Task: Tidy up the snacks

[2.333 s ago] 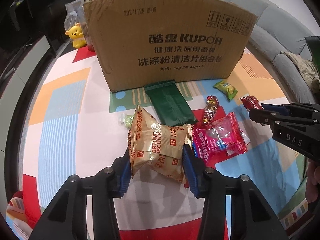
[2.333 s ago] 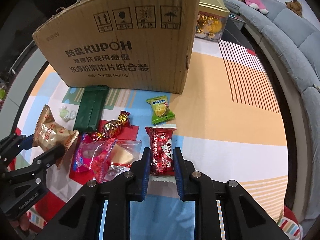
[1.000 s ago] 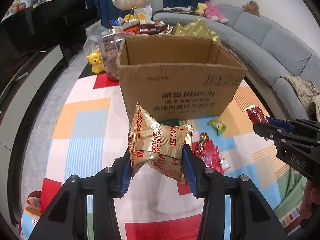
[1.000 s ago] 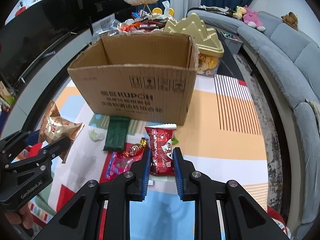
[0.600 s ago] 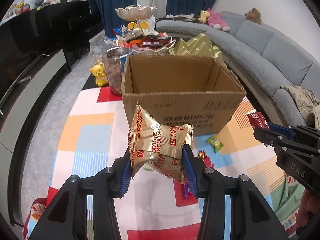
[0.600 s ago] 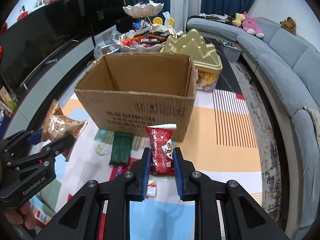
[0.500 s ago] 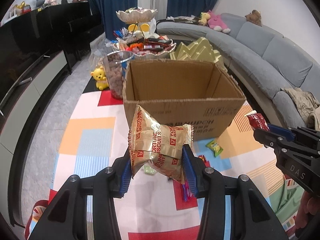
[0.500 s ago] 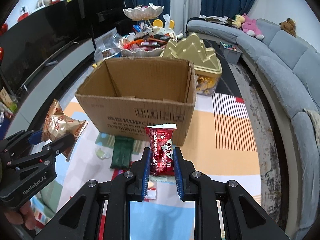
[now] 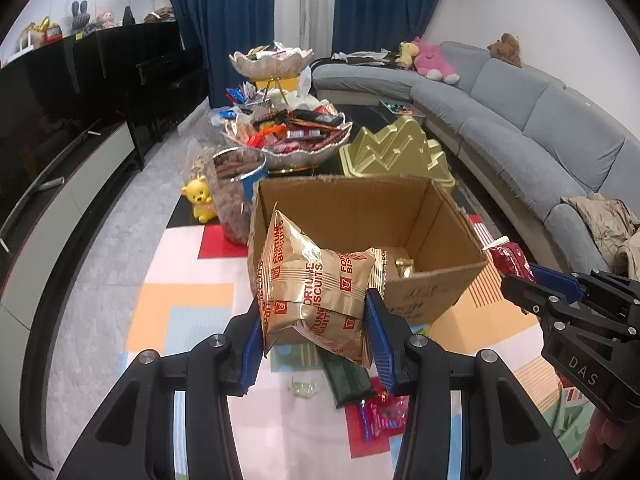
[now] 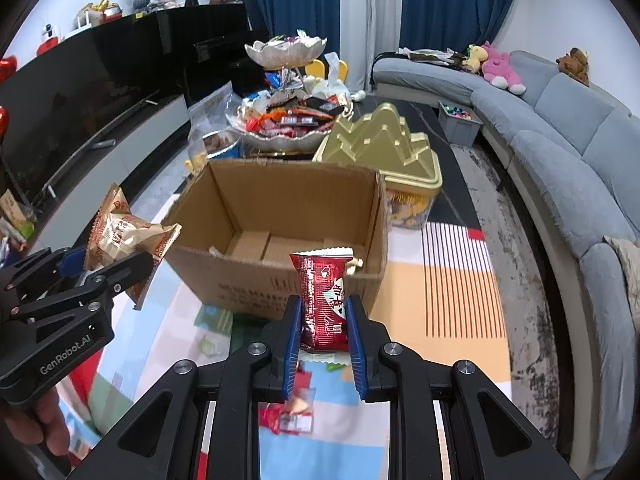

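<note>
Jaws of the left gripper (image 9: pixel 316 336) are clamped on a crinkled gold foil biscuit packet (image 9: pixel 316 284) with red lettering, which fills the lower middle of the left wrist view, held in the air. Behind it, in the centre of the frame, stands an open brown cardboard box (image 9: pixel 436 284) with a few gold-wrapped sweets on its bottom. Below the packet, at the lower middle, a dark green pouch (image 9: pixel 348 376) and a pink sweet bag (image 9: pixel 380 412) lie on the colourful patterned mat (image 9: pixel 180 312). The right gripper (image 9: pixel 516 280) enters from the right edge.

In the right wrist view its jaws are nearly together, pinching a small red foil snack packet (image 10: pixel 323 300) upright at the lower middle of the frame, in front of the box's near wall. The box's open mouth sits in the centre; the left gripper with its gold packet shows at the left edge, level with the box's near left corner.

Judged from this, both snacks are being carried to the box and neither is yet over its opening. The next move calls for bringing each packet forward past the near rim, over the cavity, and only then parting the jaws. The wide gold packet needs room beside the left wall, and the two grippers should stay apart.
</note>
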